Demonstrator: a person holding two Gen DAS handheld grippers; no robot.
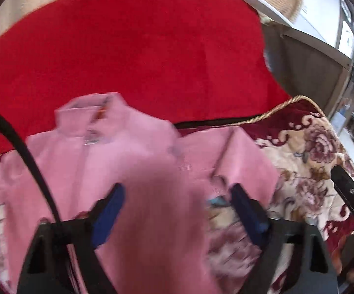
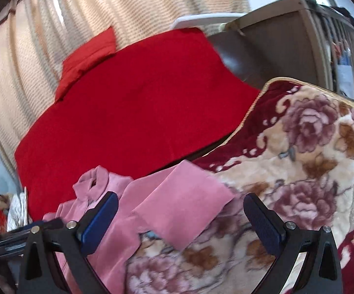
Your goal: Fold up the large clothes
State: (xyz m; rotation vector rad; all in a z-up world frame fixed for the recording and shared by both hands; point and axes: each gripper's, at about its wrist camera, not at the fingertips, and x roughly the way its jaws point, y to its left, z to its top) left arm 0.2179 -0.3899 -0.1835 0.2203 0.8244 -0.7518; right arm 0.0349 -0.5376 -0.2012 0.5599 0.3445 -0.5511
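Garments, pink: one shirt (image 1: pixel 118 161), lying between and ahead of the left claw's (image 1: pixel 177 210) parted fingers. Claws: two, the second being the right claw (image 2: pixel 180 216), likewise spread. Red cloths: one (image 2: pixel 133 103), beyond the shirt. Floral blankets: one (image 2: pixel 306 161), right of both claws. Curtains: one (image 2: pixel 54 49), farthest back.

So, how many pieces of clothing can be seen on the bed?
2. The pink garment lies nearest, on the floral blanket, below both open grippers. The red garment lies spread behind it, toward the curtain. Others may be hidden underneath.
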